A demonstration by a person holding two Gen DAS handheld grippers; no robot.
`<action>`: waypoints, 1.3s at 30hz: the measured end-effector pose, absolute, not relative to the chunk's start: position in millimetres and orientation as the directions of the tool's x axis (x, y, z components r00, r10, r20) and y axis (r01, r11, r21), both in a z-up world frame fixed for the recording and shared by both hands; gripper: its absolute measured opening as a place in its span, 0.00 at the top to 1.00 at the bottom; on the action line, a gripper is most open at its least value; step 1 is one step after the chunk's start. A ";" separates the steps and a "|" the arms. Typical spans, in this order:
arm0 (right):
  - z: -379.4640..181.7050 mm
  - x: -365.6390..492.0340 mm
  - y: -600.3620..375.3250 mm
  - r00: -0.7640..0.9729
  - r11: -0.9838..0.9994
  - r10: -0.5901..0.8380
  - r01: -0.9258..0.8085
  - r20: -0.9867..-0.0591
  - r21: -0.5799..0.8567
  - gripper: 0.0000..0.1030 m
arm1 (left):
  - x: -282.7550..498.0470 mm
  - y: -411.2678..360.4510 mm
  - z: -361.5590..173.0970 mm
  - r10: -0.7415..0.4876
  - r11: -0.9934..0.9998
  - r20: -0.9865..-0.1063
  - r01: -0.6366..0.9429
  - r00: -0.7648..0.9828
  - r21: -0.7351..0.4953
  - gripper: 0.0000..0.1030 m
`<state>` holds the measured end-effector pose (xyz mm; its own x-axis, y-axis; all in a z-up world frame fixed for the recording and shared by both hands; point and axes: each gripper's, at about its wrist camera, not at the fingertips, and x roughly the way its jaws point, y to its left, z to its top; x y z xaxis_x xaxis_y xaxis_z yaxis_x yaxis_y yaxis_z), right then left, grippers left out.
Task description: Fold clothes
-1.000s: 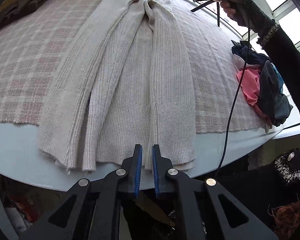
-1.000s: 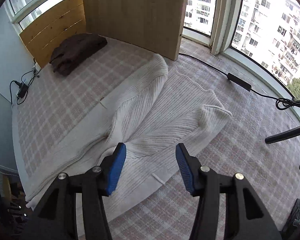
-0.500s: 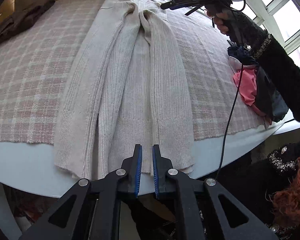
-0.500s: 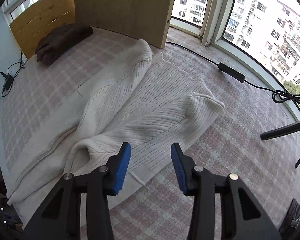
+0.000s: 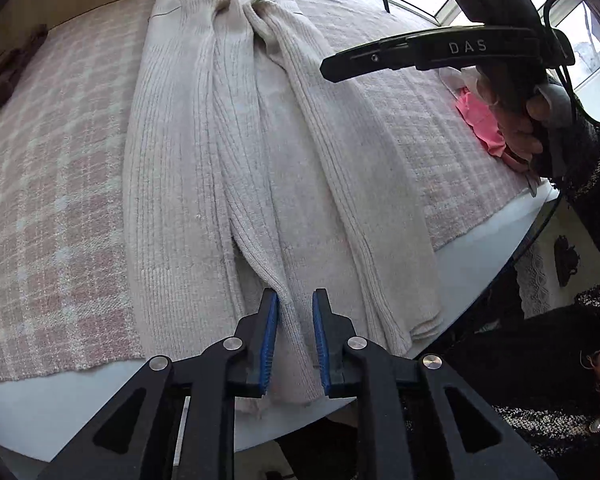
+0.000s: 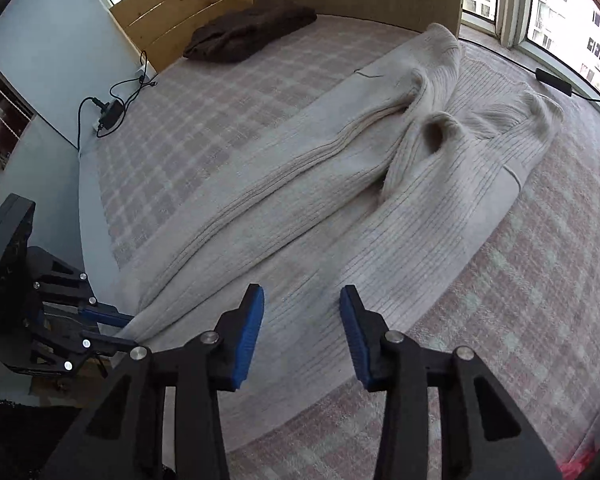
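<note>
Because both sleeves are already laid inward along the body, the cream ribbed sweater lies as a long narrow strip down the middle of the left wrist frame, hem at the bottom and neck at the top centre. It rests on a pink plaid cloth over the table, with the hem hanging slightly past the near table edge; that overhang probably gives the tongs something to pinch.

Left gripper: bottom centre of its own frame, straddling the hem. Jaws have just been opening; a fold of hem sits between the blue pads, but gaps show on both sides, so the pads do not press on it. Judgement: it is setting up for a fresh pinch on the hem.

Right gripper: jaws apart, nothing between them, hovering over the lower right part of the sweater in its own frame. In the left wrist frame it appears upper right, carried by a hand in a dark sleeve. Judgement: it is heading for the hem corner beside the left one, so both can lift the hem toward the neck.

Other clothes sit clear of the work: a brown garment upper centre of the right wrist frame, a pink item at the right edge of the left wrist frame.
</note>
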<state>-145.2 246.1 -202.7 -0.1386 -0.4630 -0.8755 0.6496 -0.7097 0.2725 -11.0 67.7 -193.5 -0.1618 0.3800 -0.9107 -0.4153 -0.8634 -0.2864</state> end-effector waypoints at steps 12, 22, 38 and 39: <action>-231.1 -41.7 222.0 -0.205 -0.869 -0.353 0.434 -0.913 0.239 0.60 | -28.6 -0.2 -170.1 0.432 -0.771 -0.890 -0.571 -0.144 -0.282 0.75; -209.7 -7.0 209.9 -0.273 -0.913 -0.310 0.352 -0.911 0.205 0.60 | -29.3 3.4 -173.7 0.471 -0.703 -0.877 -0.643 -0.099 -0.304 0.75; -227.4 12.6 195.9 -0.276 -0.912 -0.191 0.405 -0.942 0.067 0.93 | -7.4 34.5 -195.0 0.491 -0.609 -0.871 -0.725 -0.027 -0.321 0.96; -224.0 13.8 192.8 -0.276 -0.903 -0.197 0.425 -0.941 0.065 0.93 | -8.0 33.4 -192.2 0.507 -0.605 -0.862 -0.718 -0.013 -0.345 0.96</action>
